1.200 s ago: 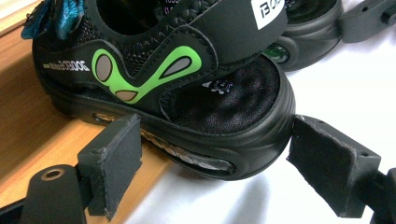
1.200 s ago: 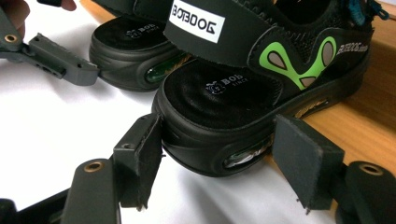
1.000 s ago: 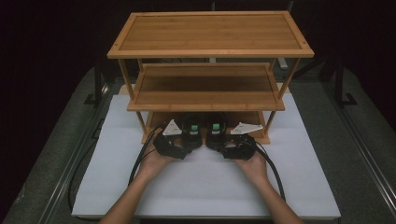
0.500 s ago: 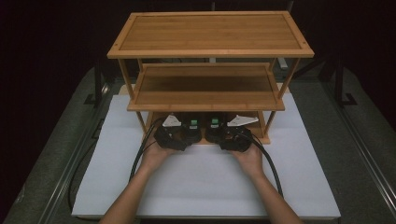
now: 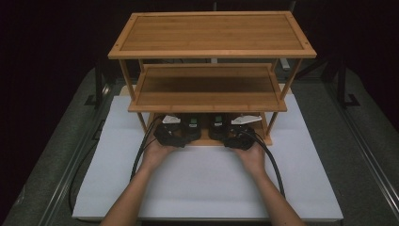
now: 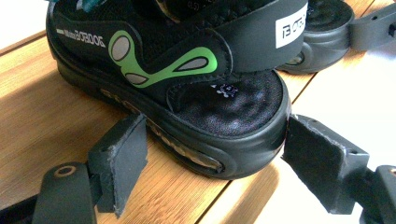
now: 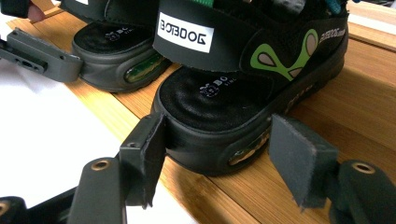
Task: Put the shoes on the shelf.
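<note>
Straddling rounded black rubber sandal heels [image 6: 224, 126] on slatted bamboo rack [image 5: 207, 89]: left gripper [image 6: 219, 163], right gripper [image 7: 219, 154], both agape, closing.

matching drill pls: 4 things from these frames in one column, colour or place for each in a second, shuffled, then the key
1. left sandal
2. right sandal
3. top shelf
4. mat

A. white, under the rack
B. bare bamboo board, highest level
C. heel between the left gripper jaws, bottom shelf
D. heel between the right gripper jaws, bottom shelf

Pairs: 1-C, 2-D, 3-B, 4-A
</note>
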`<state>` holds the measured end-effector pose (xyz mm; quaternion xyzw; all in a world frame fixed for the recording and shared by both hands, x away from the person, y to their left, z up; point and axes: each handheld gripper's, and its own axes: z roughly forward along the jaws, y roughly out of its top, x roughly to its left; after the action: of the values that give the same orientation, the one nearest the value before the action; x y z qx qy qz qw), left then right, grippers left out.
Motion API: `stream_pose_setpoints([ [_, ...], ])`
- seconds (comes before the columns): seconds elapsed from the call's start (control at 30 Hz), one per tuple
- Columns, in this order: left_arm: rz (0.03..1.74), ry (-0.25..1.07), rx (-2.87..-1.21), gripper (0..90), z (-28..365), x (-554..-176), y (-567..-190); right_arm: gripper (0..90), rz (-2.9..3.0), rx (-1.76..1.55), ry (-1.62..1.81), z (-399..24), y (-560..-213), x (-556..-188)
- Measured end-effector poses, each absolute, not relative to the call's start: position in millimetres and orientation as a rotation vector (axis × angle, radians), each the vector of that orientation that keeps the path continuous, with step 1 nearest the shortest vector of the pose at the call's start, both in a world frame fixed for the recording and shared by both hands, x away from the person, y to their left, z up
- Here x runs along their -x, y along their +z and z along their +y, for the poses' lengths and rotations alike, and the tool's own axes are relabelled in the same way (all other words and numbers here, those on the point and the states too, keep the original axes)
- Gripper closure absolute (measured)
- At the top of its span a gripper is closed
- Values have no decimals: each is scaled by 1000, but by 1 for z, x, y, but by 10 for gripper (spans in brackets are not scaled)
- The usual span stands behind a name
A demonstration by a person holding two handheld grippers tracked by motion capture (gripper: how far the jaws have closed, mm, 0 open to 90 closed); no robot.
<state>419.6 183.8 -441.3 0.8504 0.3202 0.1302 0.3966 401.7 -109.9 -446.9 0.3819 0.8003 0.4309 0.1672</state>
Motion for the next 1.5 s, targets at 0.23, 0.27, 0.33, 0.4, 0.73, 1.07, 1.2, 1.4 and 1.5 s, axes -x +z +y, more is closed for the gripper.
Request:
stream_pose_setpoints([
  [0.23, 830, 328, -2139, 200, 187, -413, -436, 347, 2282, -1105, 1251, -112, -442, -397],
  [0.27, 824, 328, -2145, 196, 188, -411, -434, 338, 2282, -1099, 1252, -113, -440, -396],
  [0.33, 813, 325, -2146, 194, 189, -407, -430, 324, 2289, -1103, 1267, -115, -436, -392],
  [0.4, 807, 322, -2140, 194, 189, -402, -428, 306, 2299, -1148, 1258, -117, -431, -386],
  [0.73, 767, 328, -2177, 148, 197, -377, -417, 182, 2322, -1146, 1241, -140, -425, -365],
  [1.07, 756, 325, -2180, 113, 220, -339, -411, 129, 2303, -1146, 1249, -176, -417, -332],
  [1.2, 768, 339, -2177, 113, 234, -324, -410, 89, 2286, -1164, 1214, -191, -417, -317],
  [1.4, 808, 369, -2184, 113, 261, -301, -414, 72, 2251, -1182, 1206, -215, -423, -295],
  [1.5, 829, 387, -2170, 112, 275, -289, -417, 29, 2236, -1195, 1190, -227, -427, -286],
])
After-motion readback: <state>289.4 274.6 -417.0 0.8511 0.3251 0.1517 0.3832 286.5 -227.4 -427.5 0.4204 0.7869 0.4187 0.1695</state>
